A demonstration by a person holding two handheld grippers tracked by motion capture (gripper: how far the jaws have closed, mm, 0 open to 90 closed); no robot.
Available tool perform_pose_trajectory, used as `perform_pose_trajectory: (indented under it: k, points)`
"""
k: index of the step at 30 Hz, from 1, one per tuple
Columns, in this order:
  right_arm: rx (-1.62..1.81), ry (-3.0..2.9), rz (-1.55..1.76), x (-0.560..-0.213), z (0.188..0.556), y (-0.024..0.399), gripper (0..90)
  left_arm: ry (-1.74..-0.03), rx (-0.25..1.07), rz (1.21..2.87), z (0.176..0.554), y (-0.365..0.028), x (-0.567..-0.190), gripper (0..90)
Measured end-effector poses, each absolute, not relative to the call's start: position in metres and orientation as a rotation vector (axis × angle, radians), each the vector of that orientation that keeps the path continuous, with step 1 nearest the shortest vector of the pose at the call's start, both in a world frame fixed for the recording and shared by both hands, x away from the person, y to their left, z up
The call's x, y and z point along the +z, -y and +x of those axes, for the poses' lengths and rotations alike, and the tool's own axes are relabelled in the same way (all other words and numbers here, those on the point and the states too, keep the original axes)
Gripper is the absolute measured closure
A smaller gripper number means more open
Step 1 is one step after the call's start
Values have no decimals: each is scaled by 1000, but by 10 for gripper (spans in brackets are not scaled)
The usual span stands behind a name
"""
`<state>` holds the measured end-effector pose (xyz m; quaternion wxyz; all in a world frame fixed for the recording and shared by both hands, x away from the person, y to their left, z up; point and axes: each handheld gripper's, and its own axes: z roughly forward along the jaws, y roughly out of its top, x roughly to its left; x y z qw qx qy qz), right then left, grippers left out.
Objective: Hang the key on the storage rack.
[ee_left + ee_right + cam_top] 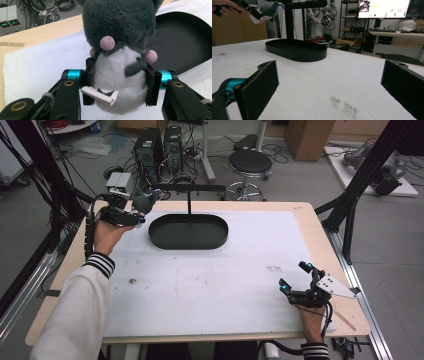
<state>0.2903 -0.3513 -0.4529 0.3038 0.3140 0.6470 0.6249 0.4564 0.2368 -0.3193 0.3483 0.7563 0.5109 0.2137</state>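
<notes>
Cut off and covered

The plush mouse's (120, 50) head runs off the left gripper view at 12 o'clock; the pads (88, 80) cover its flanks. At 3 o'clock, the black oval tray (185, 47) is clipped. Its curled label's (100, 95) print is illegible.

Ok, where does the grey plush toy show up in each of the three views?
High view: plush toy at upper left, held above the table edge, left of the black oval tray.
Left gripper view: centre, clamped between the claw's pads.
Right gripper view: top left, small, far off.
Shared landmark: the black oval tray.
</notes>
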Motion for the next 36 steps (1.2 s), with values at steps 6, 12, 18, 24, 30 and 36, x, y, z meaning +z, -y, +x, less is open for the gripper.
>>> perform_pose_trajectory:
  k: [6,12,18,24,30,36]
  points:
    - [1658,-1715,834,-453,290,351,4,-1330,547,1969,459,-234,-323,541]
    - [1657,-1715,834,-453,290,351,4,-1339,562,2011,463,-230,-329,541]
    - [1660,-1712,830,-453,291,351,4,-1336,580,2041,468,-222,-335,541]
    - [1660,-1713,830,-453,291,352,4,-1322,580,2056,470,-218,-339,540]
    - [1660,-1714,838,-453,290,352,4,-1094,609,2086,469,-221,-341,370]
    - [1661,-1713,840,-453,291,352,4,-1022,630,1899,452,-233,-336,51]
